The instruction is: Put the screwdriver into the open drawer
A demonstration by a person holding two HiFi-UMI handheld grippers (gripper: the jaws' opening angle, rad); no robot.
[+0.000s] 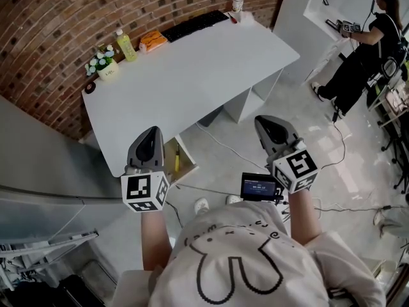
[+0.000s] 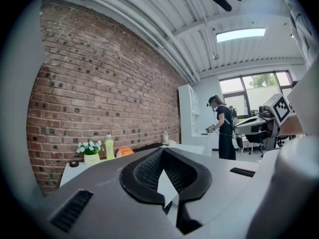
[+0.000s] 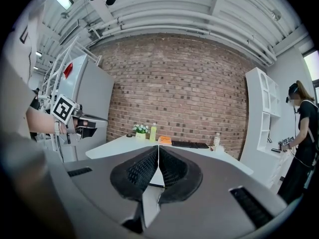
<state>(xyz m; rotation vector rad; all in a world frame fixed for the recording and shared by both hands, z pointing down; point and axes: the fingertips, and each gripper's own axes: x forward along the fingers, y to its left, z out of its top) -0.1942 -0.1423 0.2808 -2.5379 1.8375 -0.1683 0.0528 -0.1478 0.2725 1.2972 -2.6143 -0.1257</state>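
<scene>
Under the white desk's (image 1: pixel 192 69) near edge a drawer (image 1: pixel 190 167) stands open, and a yellow-handled screwdriver (image 1: pixel 177 158) lies inside it. My left gripper (image 1: pixel 151 130) hangs just left of the drawer, above it, shut and empty. In the left gripper view the jaws (image 2: pixel 162 151) meet at their tips and point level over the desk top. My right gripper (image 1: pixel 263 120) is held off to the right over the floor, also shut with nothing in it. Its jaws (image 3: pixel 158 147) close on a thin line, aimed at the desk and the brick wall.
A flower pot (image 1: pixel 105 66), a yellow bottle (image 1: pixel 126 45), an orange item (image 1: pixel 153 41), a keyboard (image 1: pixel 195 24) and a water bottle (image 1: pixel 238 2) line the desk's far edge. Another person (image 1: pixel 358 62) stands by white shelves. Cables (image 1: pixel 332 165) cross the floor. A grey cabinet (image 1: pixel 45 165) stands at left.
</scene>
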